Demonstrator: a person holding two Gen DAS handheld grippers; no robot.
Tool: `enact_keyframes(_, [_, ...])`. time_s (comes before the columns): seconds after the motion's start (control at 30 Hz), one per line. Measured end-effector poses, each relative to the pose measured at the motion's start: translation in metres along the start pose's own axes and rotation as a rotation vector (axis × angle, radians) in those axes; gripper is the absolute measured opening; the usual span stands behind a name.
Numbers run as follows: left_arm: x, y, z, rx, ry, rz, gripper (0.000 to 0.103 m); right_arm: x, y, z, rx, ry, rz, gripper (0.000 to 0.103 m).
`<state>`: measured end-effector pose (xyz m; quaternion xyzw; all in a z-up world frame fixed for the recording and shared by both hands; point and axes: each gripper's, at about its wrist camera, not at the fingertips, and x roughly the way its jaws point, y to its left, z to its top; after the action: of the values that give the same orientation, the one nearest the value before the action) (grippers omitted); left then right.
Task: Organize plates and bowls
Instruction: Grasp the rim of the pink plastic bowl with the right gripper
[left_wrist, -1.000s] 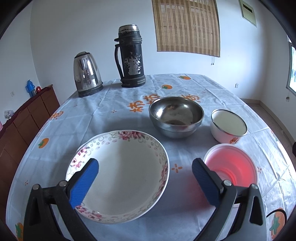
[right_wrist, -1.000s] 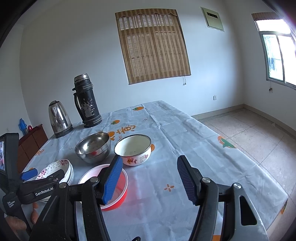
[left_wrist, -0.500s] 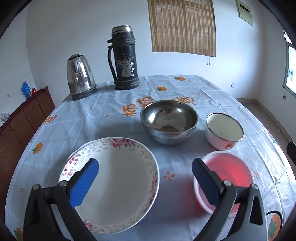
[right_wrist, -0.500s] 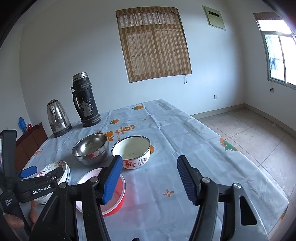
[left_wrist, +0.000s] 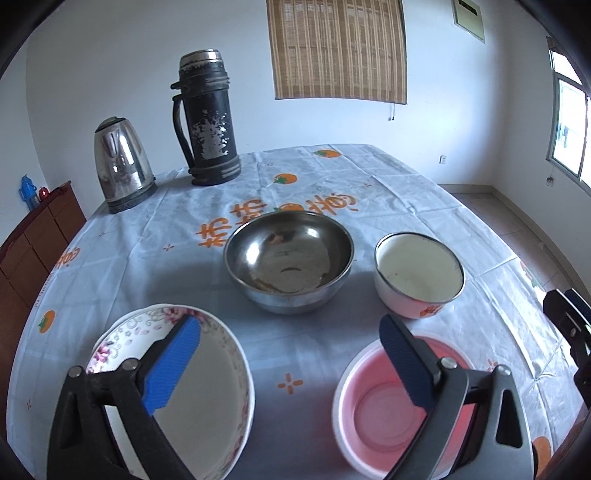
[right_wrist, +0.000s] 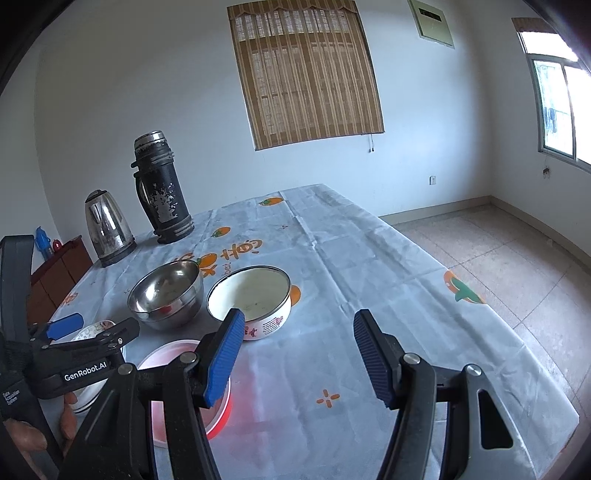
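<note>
Floral plate (left_wrist: 207, 391) sits near-left on the tabletop (left_wrist: 369, 192), pink bowl (left_wrist: 384, 410) near-right, steel bowl (left_wrist: 288, 258) and white enamel bowl (left_wrist: 419, 273) farther back. Left claw (left_wrist: 290, 363) tilts down over plate and pink bowl, jaws wide, closing slightly, gripping nothing. Right claw (right_wrist: 297, 358) hovers spread, empty.

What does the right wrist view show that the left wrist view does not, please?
Only the right wrist view shows the whole left gripper with nothing between its closing jaws, and the hand holding it. Only the left wrist view shows the floral plate nearly whole. Both share the steel bowl, white enamel bowl, pink bowl, kettle and flask.
</note>
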<state>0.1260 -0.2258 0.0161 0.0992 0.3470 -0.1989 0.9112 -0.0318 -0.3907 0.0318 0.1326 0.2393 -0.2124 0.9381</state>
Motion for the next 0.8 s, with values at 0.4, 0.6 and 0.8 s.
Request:
enact_keyframes(0.4, [0.023, -0.005, 0.019, 0.021, 0.025, -0.007, 0.094, 0.046, -0.013, 0.011, 0.051, 0.088, 0.056, 0.064])
enact_keyframes(0.6, [0.015, -0.004, 0.006, 0.042, 0.065, -0.062, 0.09, 0.048, -0.009, 0.002, 0.054, 0.163, 0.141, 0.064])
enact_keyframes(0.8, [0.013, -0.007, -0.023, 0.065, 0.129, -0.123, 0.063, 0.041, 0.002, -0.024, 0.021, 0.238, 0.229, 0.052])
